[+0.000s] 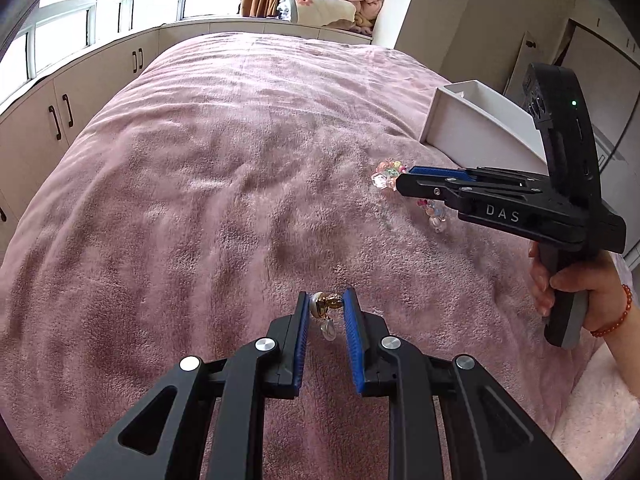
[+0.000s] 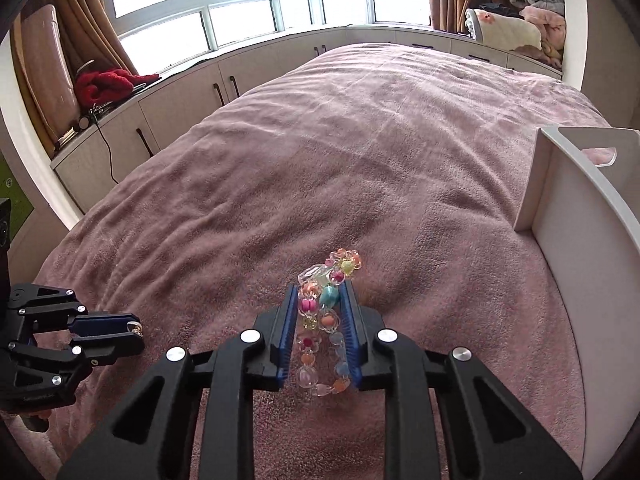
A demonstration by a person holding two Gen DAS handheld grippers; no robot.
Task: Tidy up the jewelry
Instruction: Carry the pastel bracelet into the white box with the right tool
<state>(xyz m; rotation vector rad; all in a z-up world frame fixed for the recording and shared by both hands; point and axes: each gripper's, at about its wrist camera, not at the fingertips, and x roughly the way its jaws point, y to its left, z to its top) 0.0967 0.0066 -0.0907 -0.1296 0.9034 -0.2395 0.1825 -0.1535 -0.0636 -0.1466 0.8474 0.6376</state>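
My left gripper (image 1: 327,300) is shut on a gold earring (image 1: 326,305) with a clear drop hanging from it, held just above the pink blanket (image 1: 224,168). It also shows in the right wrist view (image 2: 134,330) at the left edge. My right gripper (image 2: 320,294) is shut on a colourful beaded bracelet (image 2: 322,320) whose beads stick out past the fingertips and loop back between the fingers. In the left wrist view the right gripper (image 1: 402,178) is at the right, with the bracelet (image 1: 386,174) at its tip. A white open box (image 2: 568,216) stands to the right of it.
The blanket covers a large bed. The white box also shows in the left wrist view (image 1: 476,128). Low cabinets (image 2: 180,100) run under the windows beyond the bed. Folded bedding (image 2: 516,32) is piled at the far right. A hand (image 1: 576,292) holds the right gripper's handle.
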